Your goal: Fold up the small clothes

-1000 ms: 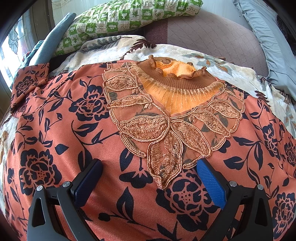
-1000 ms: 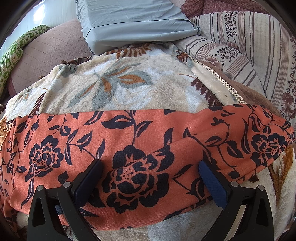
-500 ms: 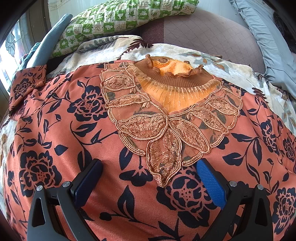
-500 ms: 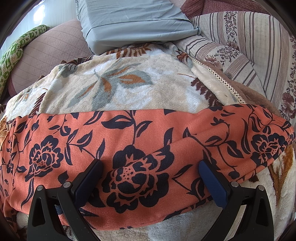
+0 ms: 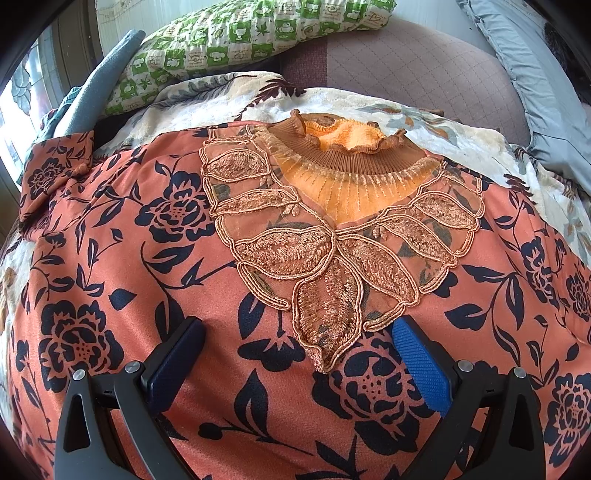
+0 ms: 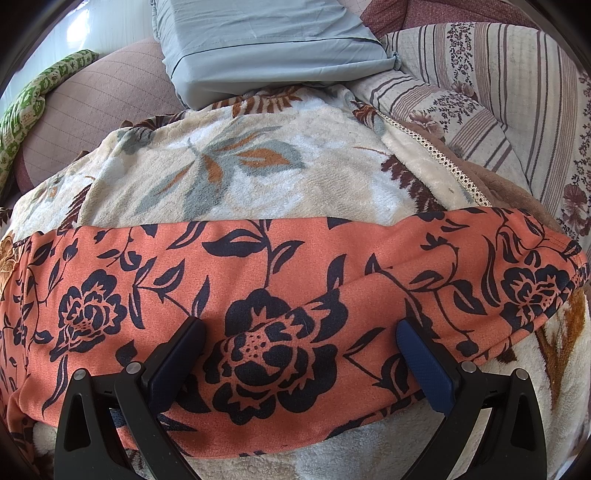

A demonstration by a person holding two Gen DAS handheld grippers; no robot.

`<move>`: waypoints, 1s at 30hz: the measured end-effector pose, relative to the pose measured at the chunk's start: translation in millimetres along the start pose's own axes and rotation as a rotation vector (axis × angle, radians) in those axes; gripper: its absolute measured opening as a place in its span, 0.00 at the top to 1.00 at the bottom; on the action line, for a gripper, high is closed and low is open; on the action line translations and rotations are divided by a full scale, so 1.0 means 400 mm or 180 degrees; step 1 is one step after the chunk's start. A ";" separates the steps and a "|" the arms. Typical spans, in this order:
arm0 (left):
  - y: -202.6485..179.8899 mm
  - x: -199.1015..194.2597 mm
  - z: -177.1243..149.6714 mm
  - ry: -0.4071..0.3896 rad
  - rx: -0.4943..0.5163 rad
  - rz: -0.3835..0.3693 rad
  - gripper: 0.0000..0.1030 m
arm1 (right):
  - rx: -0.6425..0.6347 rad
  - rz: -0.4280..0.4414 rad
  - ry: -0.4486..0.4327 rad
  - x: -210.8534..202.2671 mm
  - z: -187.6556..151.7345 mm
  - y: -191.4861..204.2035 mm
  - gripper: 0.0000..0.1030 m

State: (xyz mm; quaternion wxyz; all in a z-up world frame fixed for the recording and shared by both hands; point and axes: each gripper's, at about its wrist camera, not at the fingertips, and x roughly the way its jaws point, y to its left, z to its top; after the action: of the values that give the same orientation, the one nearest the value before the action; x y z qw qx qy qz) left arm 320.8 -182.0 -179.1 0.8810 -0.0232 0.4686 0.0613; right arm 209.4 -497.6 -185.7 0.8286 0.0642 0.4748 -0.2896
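Left wrist: both grippers [image 5: 295, 343] [image 6: 299, 343] spread wide, seemingly over blouse [image 5: 147, 266].

Beyond the floral blouse [image 5: 122, 229], open fleece blanket [image 6: 266, 177] is left passable. Further reach is blocked by a folded grey sheet [image 6: 266, 48], a striped quilt [image 6: 517, 96] rightward and a green checked pillow [image 5: 236, 33] leftward.

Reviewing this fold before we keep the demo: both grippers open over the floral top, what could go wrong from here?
1. The lace collar applique lies just ahead of the left gripper; a finger could snag its corded edges.
2. The sleeve under the right gripper rests on a plush blanket; closing may pinch both layers.
3. The far cuff is already crumpled, so folds may come out uneven.
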 end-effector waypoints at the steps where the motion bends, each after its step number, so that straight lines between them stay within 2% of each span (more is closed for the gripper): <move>1: 0.000 0.000 0.000 0.0000 0.0000 0.0000 0.01 | 0.0000 0.0000 0.0000 0.002 0.000 0.000 0.01; 18: -0.001 0.005 0.003 -0.0014 0.0004 -0.0003 0.00 | -0.0012 -0.0016 0.0001 -0.002 0.007 -0.002 0.01; 22: -0.007 0.004 0.003 -0.0007 -0.0042 0.0060 0.00 | -0.0031 0.0004 0.0091 -0.002 0.018 -0.004 0.01; 24: 0.001 0.005 0.004 -0.0002 -0.0090 0.0008 0.01 | -0.0048 0.0086 0.0195 -0.003 0.026 -0.009 0.01; 28: -0.008 0.006 0.003 -0.0023 -0.0047 0.0072 0.00 | 0.0071 0.0316 0.0238 -0.024 0.027 -0.045 0.01; 30: -0.006 0.009 0.004 -0.0024 -0.0063 0.0039 0.01 | 0.0269 0.0570 0.0201 -0.055 0.025 -0.086 0.00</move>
State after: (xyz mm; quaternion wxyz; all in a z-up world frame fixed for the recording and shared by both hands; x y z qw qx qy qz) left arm 324.2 -183.9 -181.2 0.8821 -0.0288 0.4648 0.0713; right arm 190.0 -520.6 -156.1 0.8323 0.1504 0.4804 -0.2319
